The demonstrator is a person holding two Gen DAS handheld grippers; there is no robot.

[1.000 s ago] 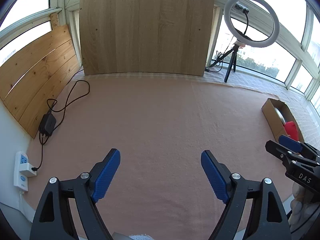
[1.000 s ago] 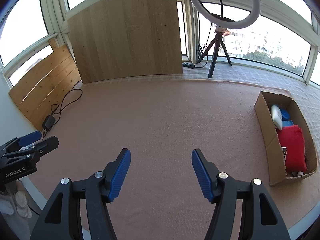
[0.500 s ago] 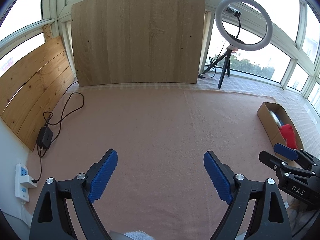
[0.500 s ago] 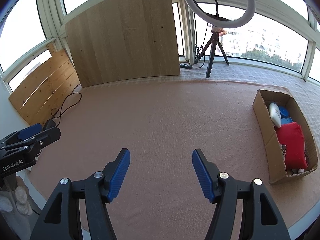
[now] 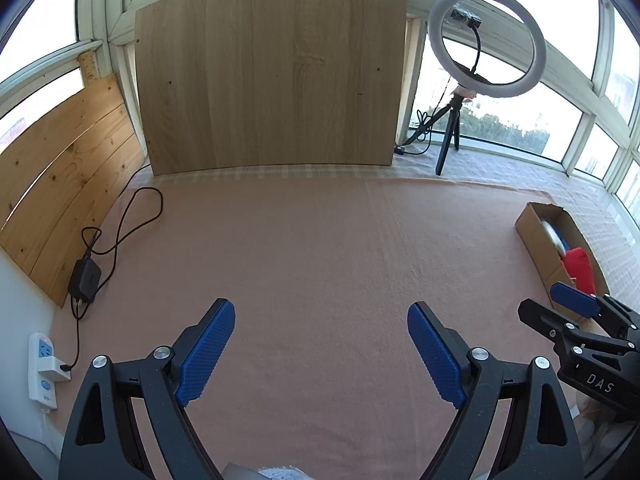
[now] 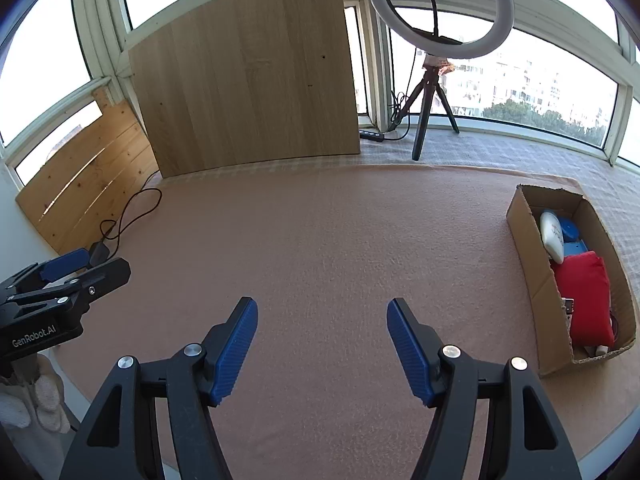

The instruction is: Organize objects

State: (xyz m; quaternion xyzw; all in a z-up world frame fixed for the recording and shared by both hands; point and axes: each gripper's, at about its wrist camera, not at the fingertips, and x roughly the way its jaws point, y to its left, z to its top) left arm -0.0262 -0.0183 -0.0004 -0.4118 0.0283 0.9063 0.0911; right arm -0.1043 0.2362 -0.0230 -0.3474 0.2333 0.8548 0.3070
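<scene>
Left wrist view: left gripper (image 5: 320, 312) spread wide, empty, over pink cloth-covered counter (image 5: 312, 248). Wooden board (image 5: 268, 76) upright straight ahead against windows; ring light (image 5: 486, 40) on tripod ahead-right. Black adapter (image 5: 84, 276) and cable far left, near plank panel (image 5: 64, 176). Cardboard box (image 5: 536, 236) far right.

Right wrist view: right gripper (image 6: 322, 312) spread wide, empty. Cardboard box right of gripper at counter edge, holding red pouch (image 6: 586, 296), white bottle (image 6: 552, 236), blue items (image 6: 570, 232). Left gripper visible at far left.
</scene>
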